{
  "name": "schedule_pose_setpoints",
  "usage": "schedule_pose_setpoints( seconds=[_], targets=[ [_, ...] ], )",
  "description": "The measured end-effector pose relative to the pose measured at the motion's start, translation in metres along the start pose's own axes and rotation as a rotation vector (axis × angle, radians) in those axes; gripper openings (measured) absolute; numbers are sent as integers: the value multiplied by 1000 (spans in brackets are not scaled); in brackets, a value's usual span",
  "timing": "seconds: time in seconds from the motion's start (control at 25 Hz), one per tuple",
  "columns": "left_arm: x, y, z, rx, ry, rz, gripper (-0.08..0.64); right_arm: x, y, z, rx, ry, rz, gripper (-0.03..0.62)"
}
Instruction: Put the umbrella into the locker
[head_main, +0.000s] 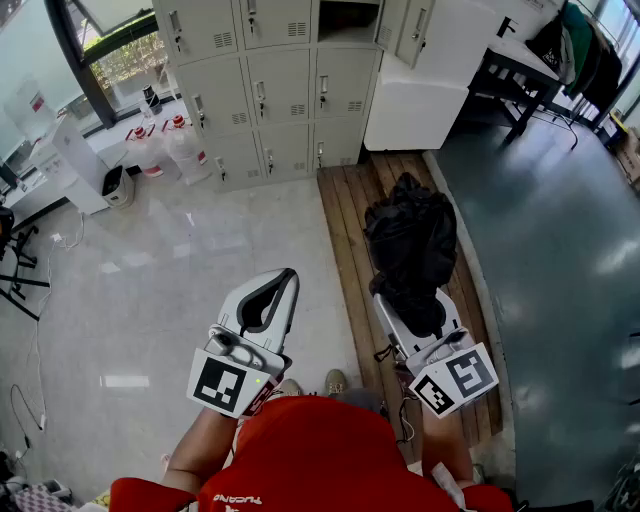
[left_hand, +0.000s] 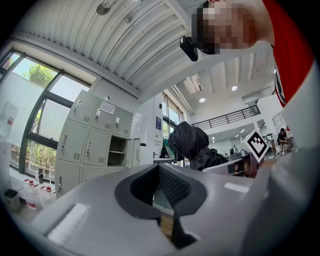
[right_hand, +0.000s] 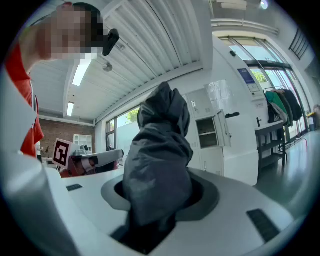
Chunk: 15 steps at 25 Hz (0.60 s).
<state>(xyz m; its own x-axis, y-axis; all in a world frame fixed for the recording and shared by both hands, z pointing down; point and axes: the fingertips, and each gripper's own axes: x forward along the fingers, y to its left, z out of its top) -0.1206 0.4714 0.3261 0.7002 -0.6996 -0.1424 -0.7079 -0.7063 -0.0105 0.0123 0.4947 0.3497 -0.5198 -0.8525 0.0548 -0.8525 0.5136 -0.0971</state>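
Right gripper has the umbrella, lockers well ahead

The white right gripper (head_main: 412, 310) is clamped on the crumpled black fabric umbrella (head_main: 412, 240), which pokes forward out of its jaws above the brown wooden plank strip (head_main: 345, 250). The white left gripper (head_main: 288, 276) has its jaws pressed together on nothing. The grey metal locker bank (head_main: 270, 100) stands well apart, with one upper compartment (head_main: 347, 20) open.

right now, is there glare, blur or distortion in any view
Head view: sharp, with pale glare patches on the floor. Left gripper view: fisheye bends the lockers, corners black. Right gripper view: same fisheye; the umbrella sits close and soft, hiding the middle.
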Motion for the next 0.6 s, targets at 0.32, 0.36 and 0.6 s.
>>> schedule_pose_setpoints(
  seconds=[0.32,0.36,0.6],
  targets=[
    [7,-2,1,-20,-22,0,5,0,-6,0,2,-1,1,193],
    [8,-3,1,-20,-21,1,5,-1,-7,0,2,0,2,192],
    [15,-6,-5,-11,0,12,5,-4,-15,3,32,-23,18,193]
  ],
)
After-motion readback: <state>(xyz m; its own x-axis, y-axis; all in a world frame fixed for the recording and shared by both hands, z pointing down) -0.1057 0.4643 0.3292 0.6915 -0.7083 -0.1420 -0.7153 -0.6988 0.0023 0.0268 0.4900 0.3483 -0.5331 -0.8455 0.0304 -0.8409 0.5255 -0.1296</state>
